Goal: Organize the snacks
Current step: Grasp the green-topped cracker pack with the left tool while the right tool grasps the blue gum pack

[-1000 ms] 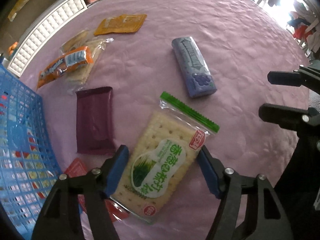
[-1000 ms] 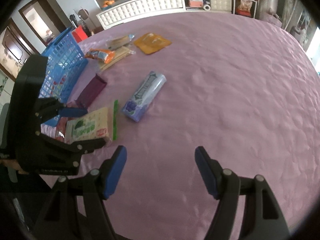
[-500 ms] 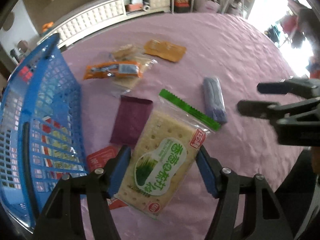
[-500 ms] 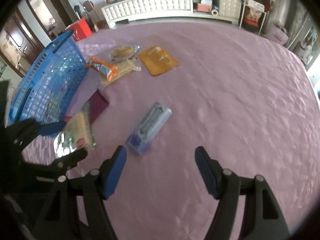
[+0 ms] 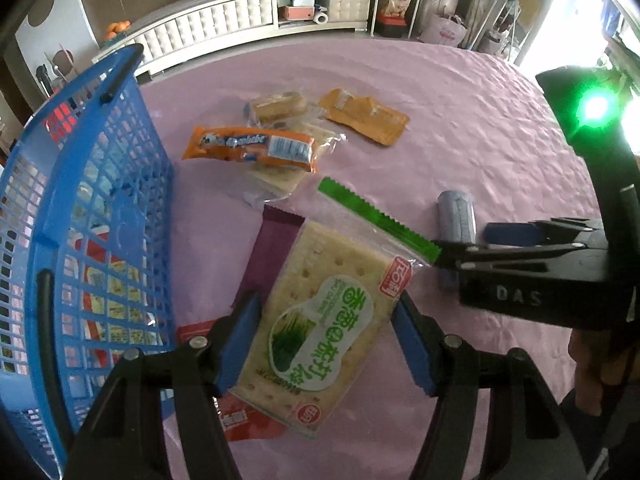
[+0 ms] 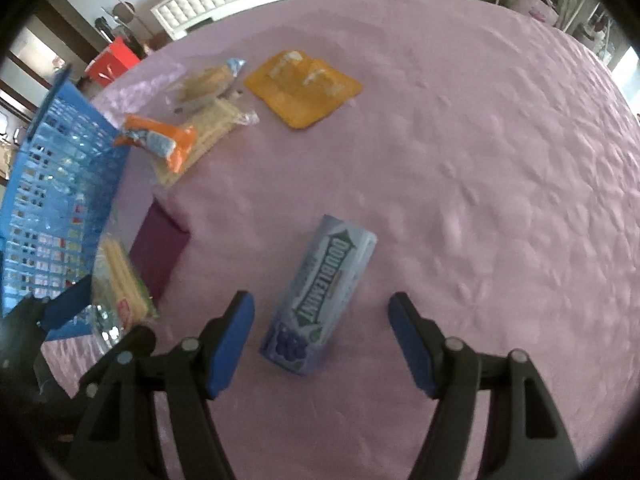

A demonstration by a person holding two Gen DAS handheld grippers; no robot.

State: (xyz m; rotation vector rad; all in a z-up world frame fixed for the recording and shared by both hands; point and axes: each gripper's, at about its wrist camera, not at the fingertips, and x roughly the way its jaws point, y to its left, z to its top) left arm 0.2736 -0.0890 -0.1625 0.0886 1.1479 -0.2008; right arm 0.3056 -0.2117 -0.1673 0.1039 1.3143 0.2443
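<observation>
While left gripper (image 5: 326,344) jaws clench one cracker pack (image 5: 324,320) — right gripper (image 6: 322,332) jaws closing, straddling one gum pack (image 6: 320,292), untouched.

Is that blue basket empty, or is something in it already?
Not empty. Through the mesh wall of the blue basket the left wrist view shows red and yellow packets inside. How many there are I cannot tell.

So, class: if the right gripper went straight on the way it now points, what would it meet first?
Most likely the gum pack, lying between the open fingers of the right gripper on the cloth; depth is hard to judge.
</observation>
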